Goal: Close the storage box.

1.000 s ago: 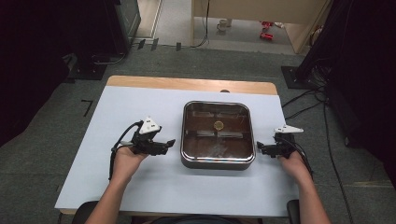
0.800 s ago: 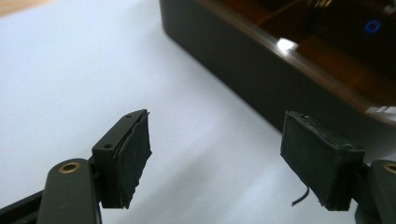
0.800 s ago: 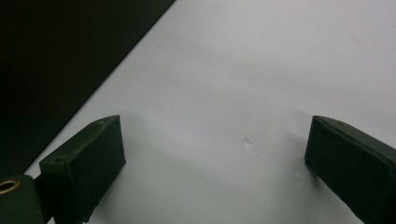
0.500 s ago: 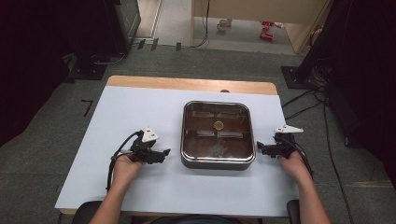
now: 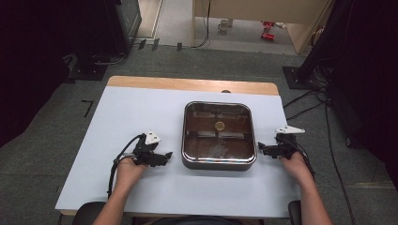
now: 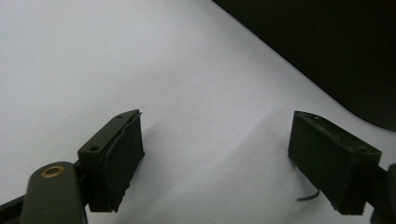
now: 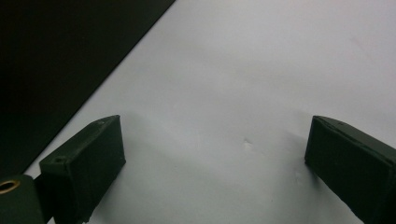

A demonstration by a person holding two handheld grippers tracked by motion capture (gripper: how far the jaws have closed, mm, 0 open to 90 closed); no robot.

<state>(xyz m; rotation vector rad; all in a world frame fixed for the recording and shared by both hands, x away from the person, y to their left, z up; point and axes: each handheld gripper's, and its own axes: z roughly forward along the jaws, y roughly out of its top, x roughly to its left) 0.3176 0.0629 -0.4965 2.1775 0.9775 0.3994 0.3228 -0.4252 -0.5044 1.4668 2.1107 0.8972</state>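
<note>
A square steel pan stands in the middle of the white table, with a small round golden piece on its floor. My left gripper lies low over the table just left of the pan and points at its wall. In the left gripper view the left gripper has its jaws wide apart; they have just been opening, with only bare table between them. My right gripper sits at the pan's right side. It is open, and the right gripper view shows the right gripper holding nothing.
The white table top has a wooden strip along its far edge. The pan's dark wall rises close ahead of the left jaws. Cables and dark stands lie on the floor beyond.
My left hand has sunk toward the table and drawn a little nearer the front edge. Its jaws stand wider. The right hand has kept still.
</note>
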